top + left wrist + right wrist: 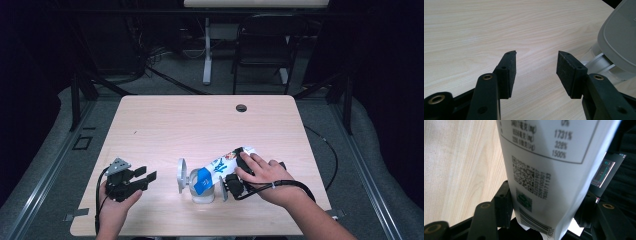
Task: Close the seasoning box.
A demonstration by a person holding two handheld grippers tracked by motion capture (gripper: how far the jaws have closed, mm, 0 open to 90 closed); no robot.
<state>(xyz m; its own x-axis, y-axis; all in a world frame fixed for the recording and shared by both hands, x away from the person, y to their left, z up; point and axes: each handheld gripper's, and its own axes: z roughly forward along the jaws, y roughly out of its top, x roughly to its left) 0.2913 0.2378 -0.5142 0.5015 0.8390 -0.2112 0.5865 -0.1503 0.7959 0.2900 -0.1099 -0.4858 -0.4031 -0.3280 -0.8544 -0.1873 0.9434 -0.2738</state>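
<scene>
White pouch (pixel 220 167) with a blue patch and printed graphics; right gripper view shows its back (pixel 544 170), with a nutrition table, QR code and barcode. It lies near the table's (pixel 200 125) front edge, long axis slanting from near-left to far-right, lower end apparently resting in a white stand (pixel 197 187) — contact unclear. Right gripper (pixel 235 182) jaws clamp the pouch on both sides. Left gripper (pixel 142 177) sits left of the stand, jaws apart, nothing between. Far half of the table is bare wood.
</scene>
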